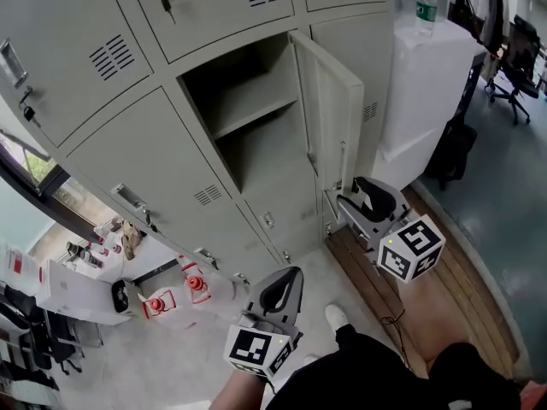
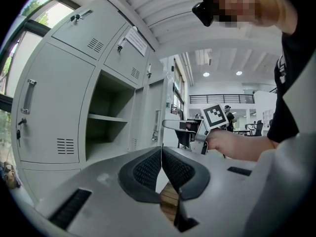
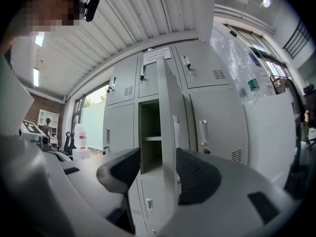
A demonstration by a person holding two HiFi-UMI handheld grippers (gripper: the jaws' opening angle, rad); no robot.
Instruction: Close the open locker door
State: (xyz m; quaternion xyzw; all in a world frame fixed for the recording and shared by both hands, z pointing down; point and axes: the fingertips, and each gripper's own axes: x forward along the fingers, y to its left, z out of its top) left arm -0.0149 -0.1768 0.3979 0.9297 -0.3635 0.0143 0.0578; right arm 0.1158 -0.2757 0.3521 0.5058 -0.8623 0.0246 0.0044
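The grey locker door (image 1: 329, 118) stands open, hinged on the right of its compartment (image 1: 248, 114), which holds one shelf. My right gripper (image 1: 335, 202) is at the door's lower edge. In the right gripper view its jaws (image 3: 158, 169) are wide apart, with the door's free edge (image 3: 170, 132) between them and neither pad touching it. My left gripper (image 1: 292, 276) hangs low in front of the lockers. Its pads (image 2: 161, 154) meet with nothing between them. The left gripper view also shows the right gripper (image 2: 173, 125) and the hand (image 2: 232, 144) holding it by the door.
A tall white cabinet (image 1: 423, 84) with a water bottle (image 1: 426, 2) on top stands right of the lockers. A wooden floor strip (image 1: 427, 289) runs beside it. Red-and-white bottles (image 1: 192, 284) sit low at the left, and an office chair (image 1: 517, 67) stands far right.
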